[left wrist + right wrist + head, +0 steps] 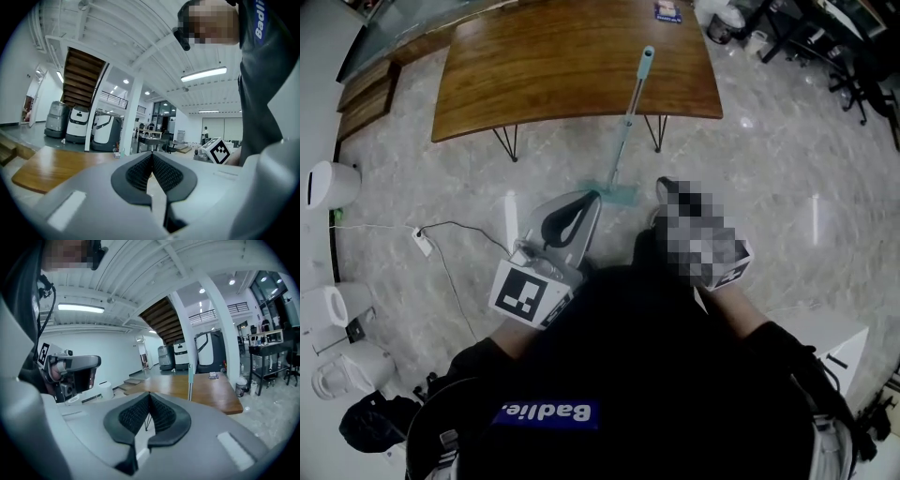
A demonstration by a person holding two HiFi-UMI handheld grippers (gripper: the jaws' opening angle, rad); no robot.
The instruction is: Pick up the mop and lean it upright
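Note:
The mop leans upright against the wooden table [534, 66]. Its teal grip [647, 58] rests on the table edge, and its flat teal head [615, 193] sits on the floor. In the right gripper view the mop pole [190, 379] stands in front of the table, well beyond the jaws. My left gripper [592, 197] hangs just left of the mop head with its jaws shut on nothing [151, 154]. My right gripper [664, 186] is just right of the mop head, partly hidden by a mosaic patch. Its jaws are shut and empty [149, 393].
The table stands on black hairpin legs [508, 142]. A white bin [333, 184] and other white containers line the left wall. A cable with a plug [424, 241] lies on the floor. A white box [827, 343] is at the right, and black furniture [825, 37] at the far right.

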